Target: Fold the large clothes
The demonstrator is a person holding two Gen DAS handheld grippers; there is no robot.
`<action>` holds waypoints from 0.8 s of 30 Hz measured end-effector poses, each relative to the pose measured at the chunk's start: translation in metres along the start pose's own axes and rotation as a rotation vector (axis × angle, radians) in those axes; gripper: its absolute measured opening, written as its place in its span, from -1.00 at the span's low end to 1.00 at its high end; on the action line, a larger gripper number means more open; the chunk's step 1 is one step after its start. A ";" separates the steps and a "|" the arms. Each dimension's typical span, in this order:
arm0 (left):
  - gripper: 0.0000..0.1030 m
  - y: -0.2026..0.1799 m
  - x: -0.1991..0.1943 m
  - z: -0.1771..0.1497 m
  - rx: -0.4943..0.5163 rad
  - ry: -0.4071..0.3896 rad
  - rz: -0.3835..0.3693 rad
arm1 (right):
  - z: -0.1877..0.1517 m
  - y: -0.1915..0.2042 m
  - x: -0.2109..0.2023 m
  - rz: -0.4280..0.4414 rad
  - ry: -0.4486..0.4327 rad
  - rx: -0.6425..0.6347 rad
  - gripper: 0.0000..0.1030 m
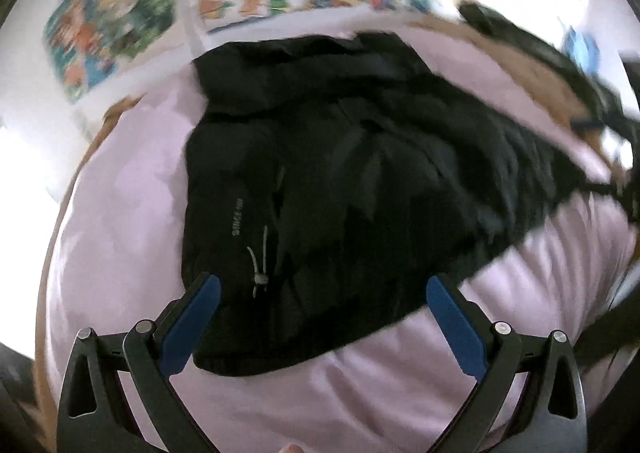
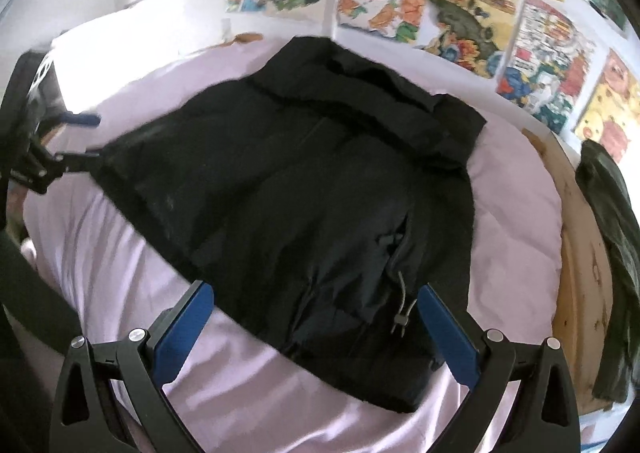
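- the left tool (image 1: 322,313) hangs with its blue-padded fingers (image 1: 196,323) spread wide, gripping nothing, just above the near hem of the black jacket (image 1: 320,173).
- the right tool (image 2: 314,319) is likewise spread and empty, over the same hem.
- a grey drawcord with a toggle (image 2: 402,311) lies on the jacket between the right tool's fingers.
- the jacket lies spread flat on a pale pink bedcover (image 2: 280,405), one sleeve reaching out sideways.
- in the right wrist view the other tool appears at the sleeve's end; whether it touches the sleeve is unclear.
- a dark green garment (image 2: 612,229) lies on the wooden edge (image 2: 580,253) beside the bed.
- colourful posters (image 2: 448,5) cover the far wall.
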State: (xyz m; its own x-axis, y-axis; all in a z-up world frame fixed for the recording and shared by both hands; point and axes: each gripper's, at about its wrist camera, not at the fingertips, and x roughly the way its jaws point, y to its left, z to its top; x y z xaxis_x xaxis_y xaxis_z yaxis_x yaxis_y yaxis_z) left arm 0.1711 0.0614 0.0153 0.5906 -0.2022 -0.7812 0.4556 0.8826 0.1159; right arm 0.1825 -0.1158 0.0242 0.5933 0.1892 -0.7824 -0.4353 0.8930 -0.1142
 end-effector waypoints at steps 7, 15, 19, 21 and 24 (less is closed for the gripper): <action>0.97 -0.027 0.026 -0.036 0.255 0.077 -0.054 | -0.024 0.007 0.036 -0.009 0.122 -0.073 1.00; 0.97 -0.014 0.050 -0.044 0.277 0.151 0.071 | -0.044 0.007 0.051 -0.072 0.157 -0.102 1.00; 0.97 -0.008 0.053 -0.055 0.288 0.150 0.110 | -0.049 0.016 0.055 -0.126 0.148 -0.161 1.00; 0.97 -0.005 0.054 -0.054 0.291 0.137 0.119 | -0.049 0.019 0.057 -0.166 0.138 -0.182 1.00; 0.97 0.000 0.057 -0.049 0.298 0.134 0.150 | -0.047 0.021 0.060 -0.218 0.126 -0.193 1.00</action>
State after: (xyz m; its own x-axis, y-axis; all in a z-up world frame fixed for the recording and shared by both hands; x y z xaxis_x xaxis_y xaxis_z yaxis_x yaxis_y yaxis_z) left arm 0.1720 0.0705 -0.0593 0.5822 -0.0055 -0.8131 0.5567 0.7316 0.3936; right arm 0.1778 -0.1050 -0.0541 0.6036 -0.0604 -0.7950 -0.4351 0.8106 -0.3920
